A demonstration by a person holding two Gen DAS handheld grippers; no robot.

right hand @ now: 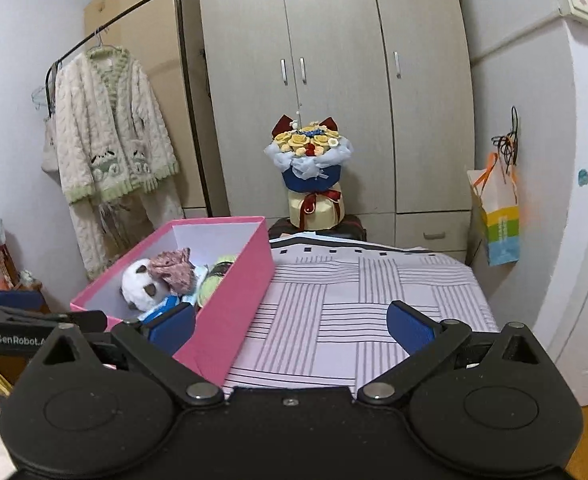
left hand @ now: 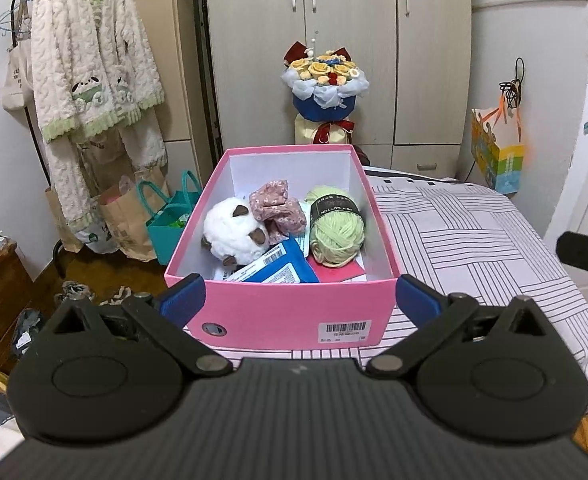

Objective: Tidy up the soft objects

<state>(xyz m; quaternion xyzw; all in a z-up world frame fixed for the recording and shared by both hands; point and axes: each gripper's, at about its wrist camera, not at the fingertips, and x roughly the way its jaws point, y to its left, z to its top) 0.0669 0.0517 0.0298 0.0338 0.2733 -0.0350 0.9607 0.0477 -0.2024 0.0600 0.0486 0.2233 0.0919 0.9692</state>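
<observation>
A glossy pink cardboard box (left hand: 290, 312) sits on the striped bedspread (left hand: 474, 240), holding a fluffy white plush (left hand: 234, 232), floral fabric (left hand: 278, 208) and a green yarn ball (left hand: 334, 232). Left gripper (left hand: 300, 300) and right gripper (right hand: 290, 326) both hang empty, jaws spread wide.

- Right gripper (right hand: 290, 326), blue-padded jaws spread wide and empty, above striped bedsheet (right hand: 374, 296).
- Left of it, open pink box (right hand: 234, 300) holding white plush sheep (right hand: 142, 284), floral fabric (right hand: 174, 268), green yarn (right hand: 214, 280).
- Behind, flower bouquet (right hand: 310, 152) before grey wardrobe (right hand: 334, 60).

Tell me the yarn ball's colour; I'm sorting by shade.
Pale green yarn ball, clearest in the left wrist view.
</observation>
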